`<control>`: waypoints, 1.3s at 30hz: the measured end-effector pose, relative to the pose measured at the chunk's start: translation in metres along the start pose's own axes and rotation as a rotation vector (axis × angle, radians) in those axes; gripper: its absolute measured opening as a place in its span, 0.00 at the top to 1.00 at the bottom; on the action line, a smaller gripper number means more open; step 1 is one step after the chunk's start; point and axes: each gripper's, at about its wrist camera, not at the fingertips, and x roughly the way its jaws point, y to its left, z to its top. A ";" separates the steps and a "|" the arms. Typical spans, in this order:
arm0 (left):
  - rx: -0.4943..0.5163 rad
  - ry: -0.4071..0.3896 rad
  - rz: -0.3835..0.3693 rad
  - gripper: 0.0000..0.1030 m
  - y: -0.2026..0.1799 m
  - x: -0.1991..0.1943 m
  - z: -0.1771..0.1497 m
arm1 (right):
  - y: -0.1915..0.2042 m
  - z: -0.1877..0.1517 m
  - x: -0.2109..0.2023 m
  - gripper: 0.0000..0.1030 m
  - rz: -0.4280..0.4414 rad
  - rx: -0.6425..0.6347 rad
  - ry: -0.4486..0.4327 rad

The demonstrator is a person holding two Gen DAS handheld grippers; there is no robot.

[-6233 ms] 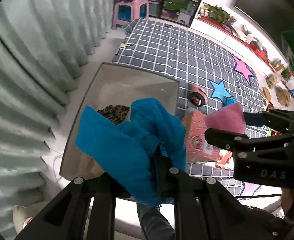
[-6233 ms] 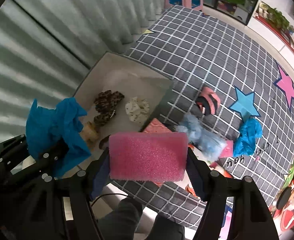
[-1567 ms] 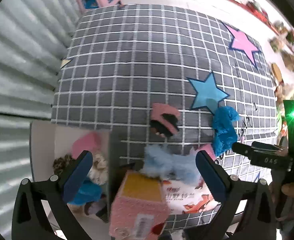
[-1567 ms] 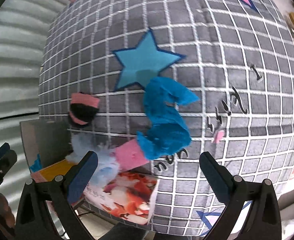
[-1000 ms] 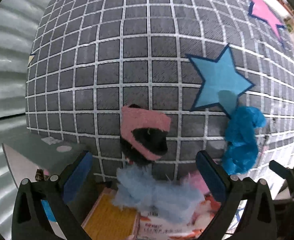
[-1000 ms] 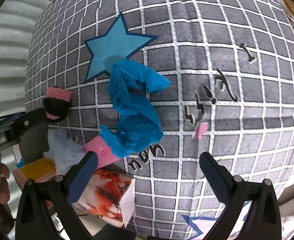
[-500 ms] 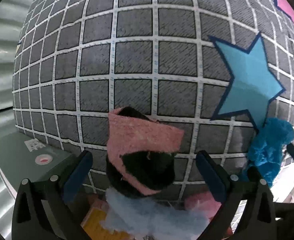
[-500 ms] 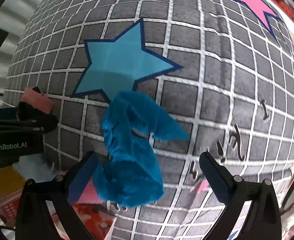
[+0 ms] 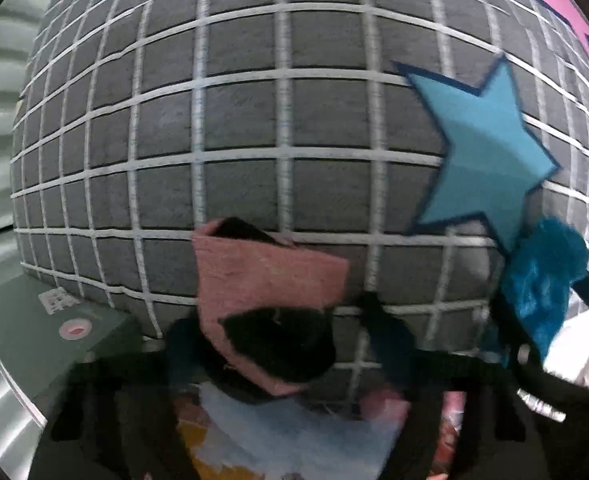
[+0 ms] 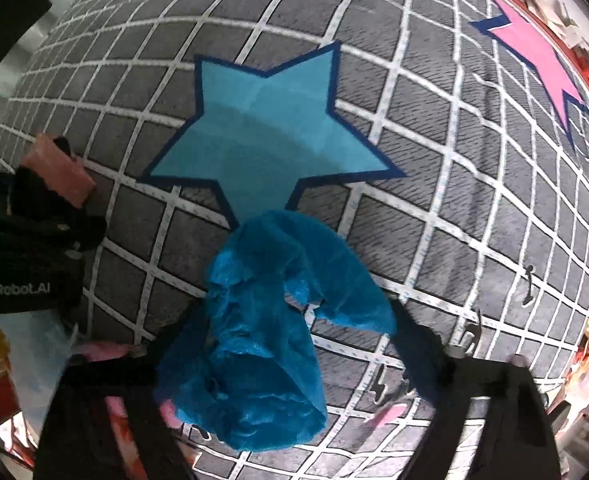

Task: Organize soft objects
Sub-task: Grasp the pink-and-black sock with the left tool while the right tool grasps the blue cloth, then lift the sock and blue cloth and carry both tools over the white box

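Two closing grippers, pink-black piece [image 9: 270, 304] and blue cloth [image 10: 262, 328] between fingers

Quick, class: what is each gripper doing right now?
Left gripper: jaws closing around the pink-and-black fabric piece.
Right gripper: jaws closing around the crumpled blue cloth.

matt woven grid mat [image 9: 254, 120], crinkly blue nonwoven cloth [image 10: 254, 340], fuzzy pink-black felt piece [image 9: 270, 292]

Both wrist views look steeply down, close over the checked mat [image 9: 254, 120], sharing its blue star [image 10: 266, 128].
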 end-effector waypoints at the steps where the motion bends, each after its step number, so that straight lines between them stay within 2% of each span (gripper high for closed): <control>1: 0.009 -0.003 0.023 0.50 -0.003 -0.003 -0.001 | -0.001 0.002 -0.003 0.43 0.000 0.000 -0.008; 2: 0.021 -0.008 0.043 0.59 -0.006 -0.005 -0.002 | -0.003 0.004 -0.005 0.60 0.002 -0.002 -0.013; 3: 0.028 -0.016 0.046 0.61 -0.008 -0.006 -0.003 | -0.004 0.005 -0.007 0.66 0.023 0.004 -0.013; 4: 0.024 -0.027 0.035 0.67 -0.007 -0.009 -0.005 | -0.008 0.006 -0.007 0.67 0.054 0.020 -0.008; 5: 0.019 -0.035 0.024 0.70 -0.007 -0.012 -0.008 | -0.013 0.006 -0.009 0.68 0.087 0.045 -0.009; 7: 0.008 -0.061 -0.008 0.71 -0.006 -0.022 -0.013 | -0.026 0.005 -0.016 0.68 0.103 0.070 -0.023; 15: 0.057 -0.179 -0.028 0.70 -0.022 -0.069 -0.037 | -0.060 -0.004 -0.046 0.68 0.154 0.161 -0.026; 19: 0.092 -0.214 -0.043 0.70 -0.025 -0.097 -0.047 | -0.078 -0.018 -0.061 0.68 0.167 0.197 -0.029; 21: 0.109 -0.227 -0.046 0.70 -0.026 -0.114 -0.056 | -0.087 -0.036 -0.068 0.68 0.169 0.209 -0.028; 27: 0.143 -0.247 -0.061 0.70 -0.032 -0.142 -0.085 | -0.094 -0.073 -0.085 0.68 0.184 0.241 -0.035; 31: 0.155 -0.251 -0.072 0.70 -0.032 -0.139 -0.110 | -0.084 -0.083 -0.091 0.68 0.186 0.254 -0.038; 39: 0.174 -0.279 -0.096 0.70 -0.022 -0.145 -0.138 | -0.060 -0.099 -0.103 0.68 0.182 0.258 -0.038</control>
